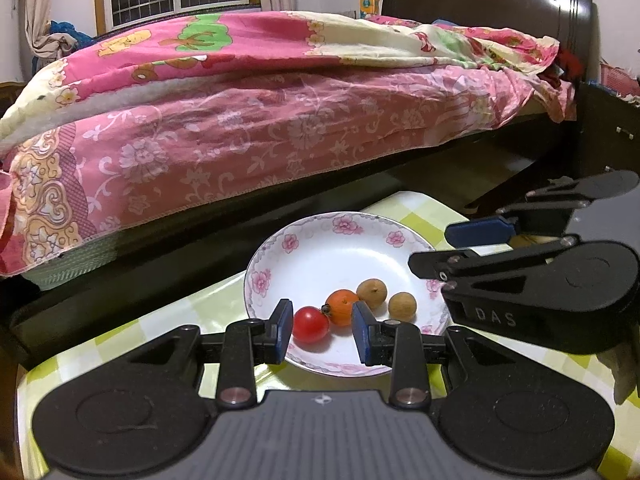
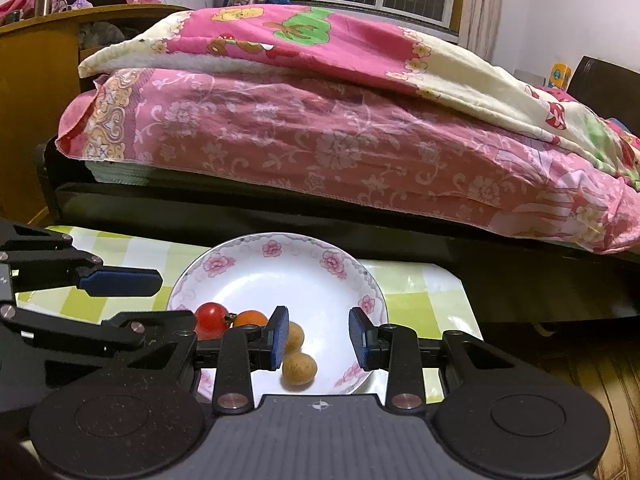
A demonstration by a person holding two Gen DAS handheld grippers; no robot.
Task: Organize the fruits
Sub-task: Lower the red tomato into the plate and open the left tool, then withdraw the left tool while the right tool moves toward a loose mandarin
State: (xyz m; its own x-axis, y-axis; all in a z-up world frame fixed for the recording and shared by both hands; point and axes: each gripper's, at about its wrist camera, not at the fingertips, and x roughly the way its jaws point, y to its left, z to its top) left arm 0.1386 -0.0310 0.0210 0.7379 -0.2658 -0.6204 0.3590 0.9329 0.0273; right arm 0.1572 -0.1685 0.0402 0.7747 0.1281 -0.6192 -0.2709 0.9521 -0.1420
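A white plate with pink flowers (image 1: 320, 248) (image 2: 280, 272) sits on a green-checked tablecloth. In it lie a red cherry tomato (image 1: 310, 324) (image 2: 211, 318), an orange tomato (image 1: 341, 306) (image 2: 250, 319) and two brown longans (image 1: 372, 290) (image 1: 402, 305) (image 2: 299, 369) (image 2: 295, 337). My left gripper (image 1: 322, 334) is open and empty over the plate's near rim, with the red tomato between its fingers. My right gripper (image 2: 318, 338) is open and empty over the plate, the nearer longan just inside its left finger. Each gripper shows from the side in the other's view (image 1: 472, 240) (image 2: 120, 292).
The small table (image 1: 160, 320) (image 2: 408, 292) stands close to a bed with pink floral bedding (image 1: 260, 120) (image 2: 320, 120) and a dark frame. A dark headboard (image 1: 500, 4) is at the right, a wooden cabinet (image 2: 32, 100) at the left. Wooden floor (image 2: 592, 380) lies beside the table.
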